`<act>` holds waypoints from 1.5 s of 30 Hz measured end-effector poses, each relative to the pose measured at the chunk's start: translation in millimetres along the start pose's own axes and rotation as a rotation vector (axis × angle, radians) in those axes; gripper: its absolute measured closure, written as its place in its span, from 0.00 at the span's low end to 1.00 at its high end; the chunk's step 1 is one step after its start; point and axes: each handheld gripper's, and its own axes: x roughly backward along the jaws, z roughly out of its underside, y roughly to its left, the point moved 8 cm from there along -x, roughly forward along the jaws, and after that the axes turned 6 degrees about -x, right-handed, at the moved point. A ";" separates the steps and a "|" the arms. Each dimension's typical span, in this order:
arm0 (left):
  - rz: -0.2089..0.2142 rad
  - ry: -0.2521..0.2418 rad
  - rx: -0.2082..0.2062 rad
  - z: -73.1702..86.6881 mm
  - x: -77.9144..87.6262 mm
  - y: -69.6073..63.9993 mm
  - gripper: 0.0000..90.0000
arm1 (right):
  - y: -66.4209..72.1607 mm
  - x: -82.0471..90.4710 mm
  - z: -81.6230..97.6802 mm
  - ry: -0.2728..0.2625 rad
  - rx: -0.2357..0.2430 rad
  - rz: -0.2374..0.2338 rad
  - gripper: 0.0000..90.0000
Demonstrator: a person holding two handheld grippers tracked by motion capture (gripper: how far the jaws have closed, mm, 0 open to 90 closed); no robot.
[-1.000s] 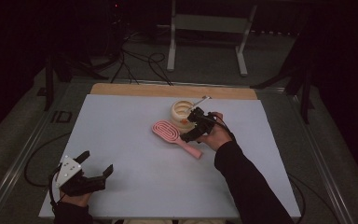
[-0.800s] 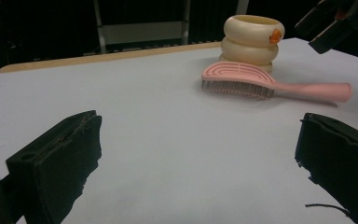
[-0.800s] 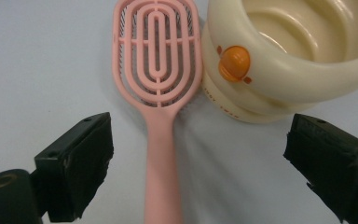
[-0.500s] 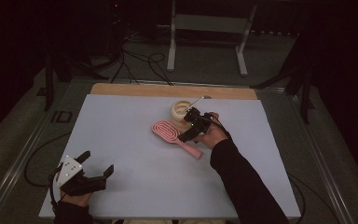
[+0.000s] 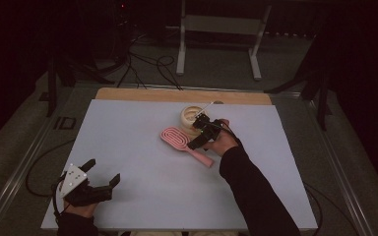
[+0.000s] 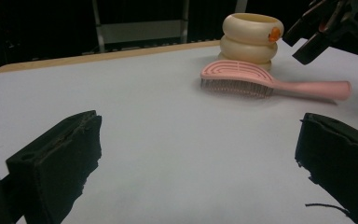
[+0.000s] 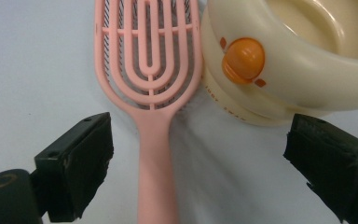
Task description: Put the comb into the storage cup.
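Pink plastic, the hairbrush [image 5: 184,144] lies bristles-down on the white table [image 5: 142,147], its head touching or nearly touching the cream ring-shaped container [image 5: 193,118] and its handle running away from the container toward the person's right hand. The right gripper [image 5: 203,133] hovers just above that handle with its jaws spread wide. In the right gripper view the brush's long axis [image 7: 154,140] runs straight up between the two jaws, nearer the left one, so a closing pinch would cross the handle squarely. The left gripper [image 5: 97,184] rests well apart at the near left corner, jaws also wide and empty. The right hand is clearly the nearer one for the grasp.
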 end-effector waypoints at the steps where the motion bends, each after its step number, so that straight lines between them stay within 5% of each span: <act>1: 0.000 0.000 0.000 0.0 0.0 0.0 0.01 | 0.0 0.0 0.0 0.000 0.000 0.000 0.08; 45: 0.004 0.009 -0.005 0.9 -1.1 -0.5 0.01 | 13.7 -29.7 8.6 0.114 0.019 -0.026 0.08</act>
